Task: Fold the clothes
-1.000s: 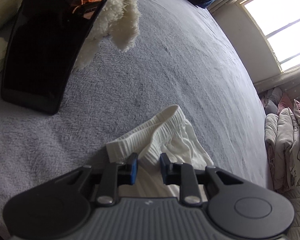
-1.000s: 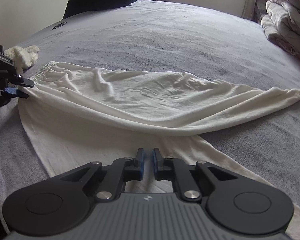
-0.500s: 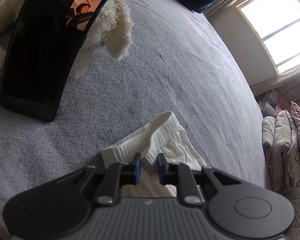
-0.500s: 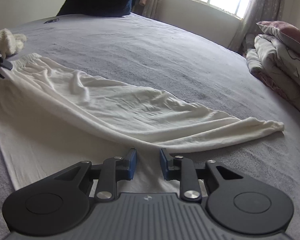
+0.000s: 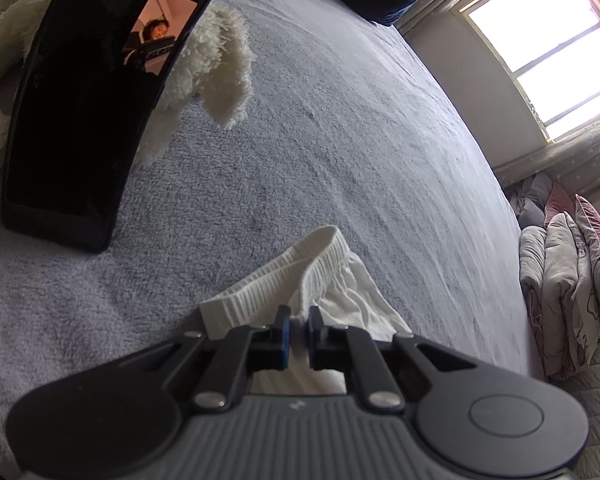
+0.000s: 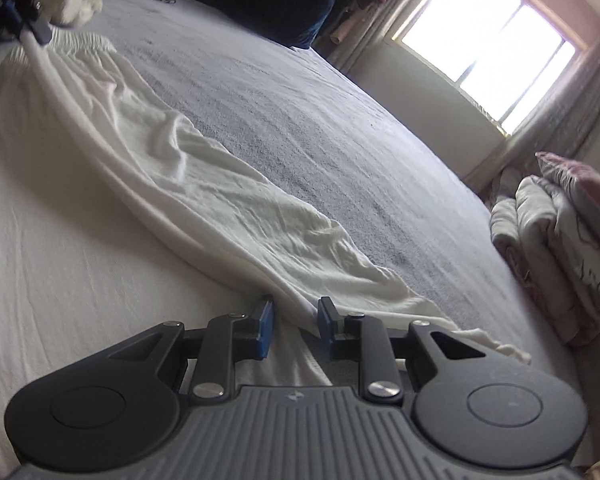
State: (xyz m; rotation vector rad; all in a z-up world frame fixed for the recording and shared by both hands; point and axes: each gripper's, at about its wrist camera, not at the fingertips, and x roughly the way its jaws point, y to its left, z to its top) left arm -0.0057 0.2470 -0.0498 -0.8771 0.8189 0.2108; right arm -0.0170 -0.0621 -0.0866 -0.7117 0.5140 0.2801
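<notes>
Across the grey bedspread lie the white trousers, whose waistband the left gripper has just closed on, while the right gripper, lower and rolled, straddles the leg fold unclamped, so folding looks ready to start.

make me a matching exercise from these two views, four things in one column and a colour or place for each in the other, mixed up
Things:
1. trousers
2. phone
3. bed cover
4. folded quilts

Descriptions:
A. grey, spread under everything
B. black, propped upright against a fluffy white toy
C. white, laid out long across the bed
D. stacked beyond the bed's far edge, below the window

Pairs: 1-C, 2-B, 3-A, 4-D
</notes>
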